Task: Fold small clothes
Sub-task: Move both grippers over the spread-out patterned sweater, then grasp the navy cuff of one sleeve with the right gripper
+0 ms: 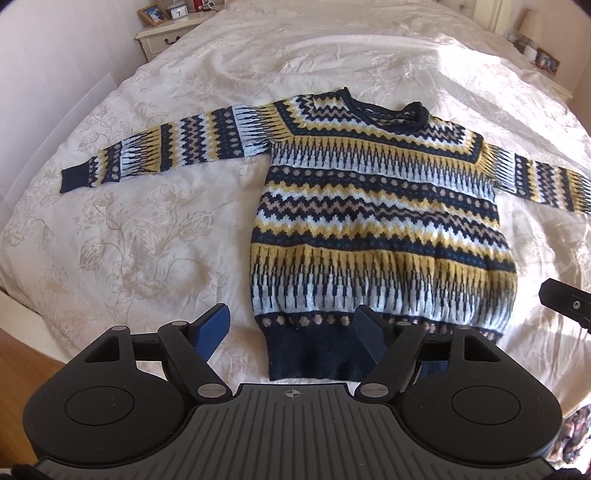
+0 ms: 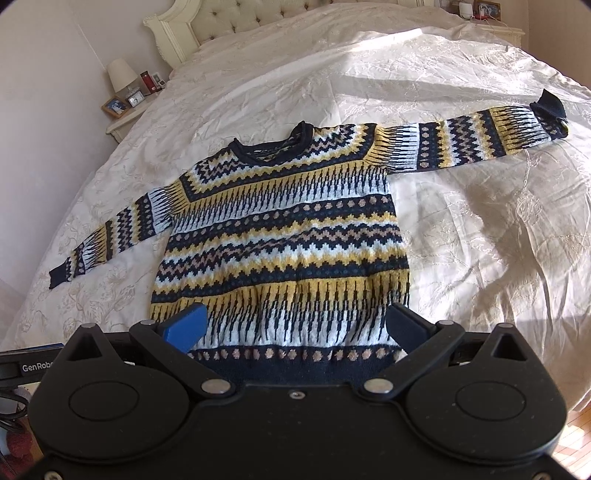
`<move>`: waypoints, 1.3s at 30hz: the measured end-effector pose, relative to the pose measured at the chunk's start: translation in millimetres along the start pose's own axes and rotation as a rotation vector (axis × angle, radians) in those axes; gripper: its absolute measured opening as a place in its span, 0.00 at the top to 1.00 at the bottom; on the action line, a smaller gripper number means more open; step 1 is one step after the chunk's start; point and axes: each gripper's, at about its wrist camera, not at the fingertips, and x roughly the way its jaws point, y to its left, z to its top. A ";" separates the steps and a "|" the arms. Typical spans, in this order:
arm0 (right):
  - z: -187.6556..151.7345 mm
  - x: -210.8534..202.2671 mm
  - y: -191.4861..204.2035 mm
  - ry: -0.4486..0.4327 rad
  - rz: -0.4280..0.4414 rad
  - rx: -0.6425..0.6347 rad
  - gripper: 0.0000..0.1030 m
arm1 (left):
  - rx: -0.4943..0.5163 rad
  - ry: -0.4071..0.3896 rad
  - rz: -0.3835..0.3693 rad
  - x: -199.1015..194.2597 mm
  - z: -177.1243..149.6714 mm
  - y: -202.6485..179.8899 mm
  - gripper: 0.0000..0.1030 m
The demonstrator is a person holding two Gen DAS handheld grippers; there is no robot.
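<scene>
On bed — sweater flat | left gripper, right gripper — jaws apart

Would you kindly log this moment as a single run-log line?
stage: pre-fold | sweater: flat on bed, sleeves spread | left tongs: open, empty, near hem | right tongs: open, empty, near hem

A home bedroom: a wide bed under a cream floral-embroidered bedspread, a cream tufted headboard at 11 o'clock, and beside it a cream nightstand carrying a white-shaded lamp and a wood-framed photo.
</scene>
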 end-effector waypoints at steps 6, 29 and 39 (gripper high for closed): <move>41.9 28.0 -42.9 -0.013 -0.074 0.004 0.02 | -0.017 0.026 0.009 25.1 24.2 -12.7 0.38; 210.0 101.9 -260.0 -0.126 -0.569 -0.103 0.37 | -0.186 0.093 -0.021 75.7 93.1 -59.9 0.50; 218.9 130.5 -309.1 -0.081 -0.572 -0.093 0.52 | -0.166 0.141 0.008 89.6 103.0 -76.4 0.50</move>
